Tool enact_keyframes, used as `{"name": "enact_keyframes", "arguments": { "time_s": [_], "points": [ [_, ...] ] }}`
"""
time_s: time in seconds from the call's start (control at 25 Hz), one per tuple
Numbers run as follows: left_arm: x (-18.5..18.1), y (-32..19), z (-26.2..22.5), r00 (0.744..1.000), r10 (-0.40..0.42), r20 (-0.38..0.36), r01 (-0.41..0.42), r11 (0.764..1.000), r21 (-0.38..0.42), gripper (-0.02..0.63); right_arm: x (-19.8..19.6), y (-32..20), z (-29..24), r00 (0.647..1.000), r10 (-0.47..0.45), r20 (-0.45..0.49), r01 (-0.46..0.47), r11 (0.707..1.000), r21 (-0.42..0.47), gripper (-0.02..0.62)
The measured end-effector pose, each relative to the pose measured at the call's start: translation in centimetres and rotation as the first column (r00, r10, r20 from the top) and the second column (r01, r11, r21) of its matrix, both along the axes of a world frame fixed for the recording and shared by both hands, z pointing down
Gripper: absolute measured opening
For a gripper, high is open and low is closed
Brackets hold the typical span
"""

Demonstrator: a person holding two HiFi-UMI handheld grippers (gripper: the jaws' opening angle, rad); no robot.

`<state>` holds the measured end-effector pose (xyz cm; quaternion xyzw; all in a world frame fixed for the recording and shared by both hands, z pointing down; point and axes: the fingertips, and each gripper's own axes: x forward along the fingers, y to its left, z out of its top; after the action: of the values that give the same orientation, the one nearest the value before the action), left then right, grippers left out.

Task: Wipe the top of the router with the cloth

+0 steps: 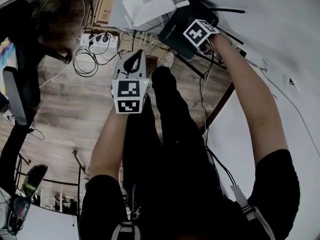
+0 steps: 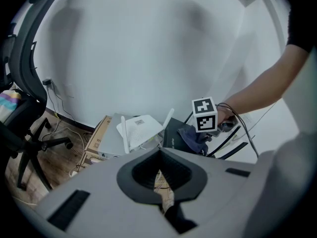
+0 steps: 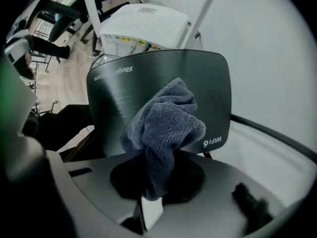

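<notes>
Below the head camera, the left gripper (image 1: 133, 64) hangs over the wooden floor (image 1: 75, 114), near a power strip (image 1: 97, 40) and loose cables, well apart from the routers. Farther up and to the right, the right gripper (image 1: 196, 36) reaches over the black router (image 1: 175, 34), which lies at the edge of a white desk (image 1: 280, 29). A white router (image 1: 147, 6) sits just beside it on a flat grey box (image 1: 116, 9). Seen from the left gripper view, that gripper's fingers are drawn together with only a thin slit between them and nothing in them. Beyond them stand both routers against a white wall (image 2: 148, 48), with an office chair (image 2: 25, 108) off to the left. Seen from the right gripper view, the fingers are pinched on the lower end of a grey cloth (image 3: 163, 128). The bunched upper part of the cloth rests on the dark top of the black router, near the middle and just above its "WIFI 6" print. The white router shows behind it with two antennas raised.
</notes>
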<state>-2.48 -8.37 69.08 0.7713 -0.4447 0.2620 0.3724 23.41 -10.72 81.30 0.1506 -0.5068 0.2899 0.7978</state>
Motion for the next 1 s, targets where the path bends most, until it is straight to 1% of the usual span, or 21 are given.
{"name": "enact_keyframes", "arguments": {
  "time_s": [0.12, 0.2, 0.28, 0.36, 0.48, 0.56, 0.6, 0.68, 0.72, 0.76, 0.88, 1.0],
  "points": [
    [0.1, -0.1, 0.1, 1.000, 0.002, -0.007, -0.002, 1.000, -0.001, 0.011, -0.4, 0.1, -0.2, 0.997, -0.072, 0.015, 0.073, 0.997, -0.015, 0.048],
    [0.2, -0.1, 0.2, 1.000, 0.004, -0.012, -0.004, 1.000, -0.002, 0.011, -0.6, 0.9, -0.2, 0.994, -0.103, 0.033, 0.105, 0.993, -0.047, 0.048],
    [0.2, -0.2, 0.5, 1.000, 0.006, -0.012, -0.006, 1.000, -0.003, 0.011, -1.0, 1.7, -0.3, 0.987, -0.151, 0.061, 0.156, 0.985, -0.078, 0.048],
    [0.1, -0.3, 0.7, 1.000, 0.005, -0.012, -0.005, 1.000, -0.004, 0.011, -1.4, 2.2, -0.4, 0.973, -0.215, 0.084, 0.223, 0.970, -0.098, 0.048],
    [0.0, -0.4, 0.8, 1.000, 0.001, -0.012, -0.001, 1.000, -0.003, 0.011, -2.0, 3.2, -0.6, 0.946, -0.297, 0.131, 0.314, 0.939, -0.140, 0.048],
    [-0.1, -0.5, 0.9, 1.000, -0.002, -0.011, 0.002, 1.000, -0.001, 0.011, -3.2, 4.7, -0.8, 0.922, -0.323, 0.211, 0.361, 0.916, -0.176, 0.048],
    [-0.2, -0.5, 0.9, 1.000, -0.003, -0.010, 0.003, 1.000, -0.001, 0.011, -3.8, 5.4, -0.9, 0.904, -0.349, 0.247, 0.397, 0.899, -0.183, 0.048],
    [-0.3, -0.4, 0.9, 1.000, -0.003, -0.008, 0.003, 1.000, -0.001, 0.011, -4.4, 6.3, -0.7, 0.866, -0.422, 0.269, 0.475, 0.862, -0.177, 0.048],
    [-0.3, -0.3, 0.8, 1.000, -0.004, -0.008, 0.004, 1.000, -0.001, 0.011, -4.6, 6.6, -0.7, 0.857, -0.439, 0.270, 0.493, 0.851, -0.180, 0.048],
    [-0.4, -0.2, 0.8, 1.000, -0.004, -0.008, 0.004, 1.000, -0.002, 0.011, -4.8, 7.0, -0.7, 0.858, -0.433, 0.277, 0.491, 0.850, -0.191, 0.048],
    [-0.4, 0.0, 0.7, 1.000, -0.005, -0.006, 0.005, 1.000, -0.001, 0.011, -5.6, 8.0, -0.9, 0.877, -0.369, 0.308, 0.445, 0.866, -0.228, 0.048],
    [-0.5, 0.1, 0.7, 1.000, -0.010, -0.006, 0.010, 1.000, -0.003, 0.011, -6.0, 7.8, -0.9, 0.886, -0.348, 0.307, 0.424, 0.877, -0.228, 0.048]
  ]
}}
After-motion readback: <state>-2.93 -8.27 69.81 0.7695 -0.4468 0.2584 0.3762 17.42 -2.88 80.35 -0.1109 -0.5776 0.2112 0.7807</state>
